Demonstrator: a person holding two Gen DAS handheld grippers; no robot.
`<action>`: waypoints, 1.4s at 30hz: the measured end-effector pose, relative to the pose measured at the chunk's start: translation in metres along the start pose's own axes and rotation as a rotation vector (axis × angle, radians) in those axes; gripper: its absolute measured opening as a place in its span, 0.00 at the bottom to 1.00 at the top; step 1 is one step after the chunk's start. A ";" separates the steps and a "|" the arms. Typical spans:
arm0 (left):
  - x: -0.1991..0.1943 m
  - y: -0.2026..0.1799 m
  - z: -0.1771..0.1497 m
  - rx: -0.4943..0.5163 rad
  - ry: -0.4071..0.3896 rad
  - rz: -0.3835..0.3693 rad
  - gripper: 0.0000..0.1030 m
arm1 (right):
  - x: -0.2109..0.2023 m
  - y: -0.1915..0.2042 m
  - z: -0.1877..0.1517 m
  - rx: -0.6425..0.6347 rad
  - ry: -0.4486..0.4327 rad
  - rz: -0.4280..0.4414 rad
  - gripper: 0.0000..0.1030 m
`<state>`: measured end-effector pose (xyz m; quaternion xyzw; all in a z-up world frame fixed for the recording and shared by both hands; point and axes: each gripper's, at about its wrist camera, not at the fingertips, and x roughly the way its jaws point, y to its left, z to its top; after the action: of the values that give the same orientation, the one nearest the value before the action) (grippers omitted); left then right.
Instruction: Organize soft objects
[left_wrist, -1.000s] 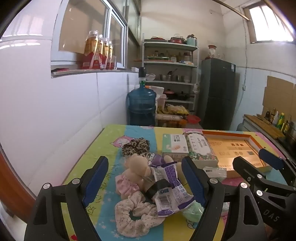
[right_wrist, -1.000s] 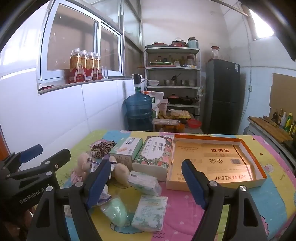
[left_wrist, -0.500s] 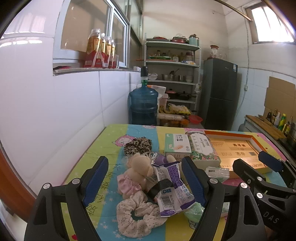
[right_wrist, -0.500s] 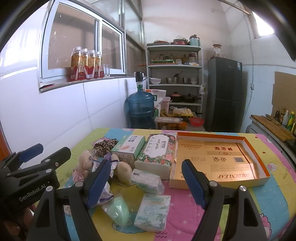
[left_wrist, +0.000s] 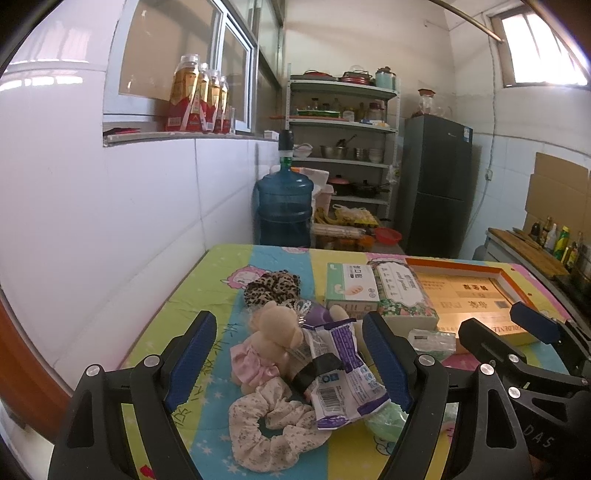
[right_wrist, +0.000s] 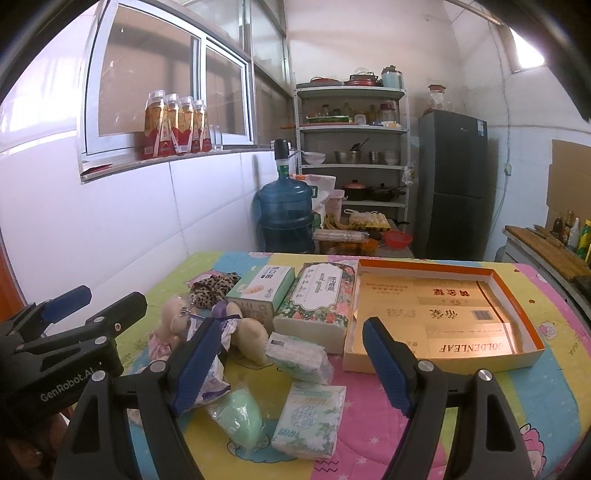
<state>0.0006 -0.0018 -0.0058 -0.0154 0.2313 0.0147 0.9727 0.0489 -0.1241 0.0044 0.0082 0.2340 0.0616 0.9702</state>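
Left wrist view: the left gripper (left_wrist: 286, 360) gapes wide and empty above the beige plush bear in a pink dress (left_wrist: 267, 341) at lower centre; the right gripper (right_wrist: 284, 363) is likewise spread wide, holding nothing.

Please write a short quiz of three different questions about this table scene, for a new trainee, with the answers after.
1. True or false: the orange-rimmed box already holds a soft object.
2. Which lies nearest the left gripper? A) floral scrunchie B) leopard scrunchie C) water jug
3. Fill in: both the left gripper and the right gripper are ____.

Key: 1 false; 2 A; 3 open.
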 end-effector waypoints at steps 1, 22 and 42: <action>0.000 0.000 0.000 0.000 0.000 -0.001 0.80 | 0.000 0.000 0.001 0.001 0.000 0.000 0.77; 0.000 -0.004 -0.003 -0.002 0.003 -0.006 0.80 | 0.000 0.002 0.001 0.000 0.008 0.010 0.77; 0.001 -0.004 -0.002 -0.006 0.010 -0.012 0.80 | 0.003 0.004 0.001 -0.003 0.022 0.026 0.77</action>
<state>0.0010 -0.0055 -0.0080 -0.0199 0.2359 0.0097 0.9715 0.0515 -0.1198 0.0039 0.0090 0.2443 0.0744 0.9668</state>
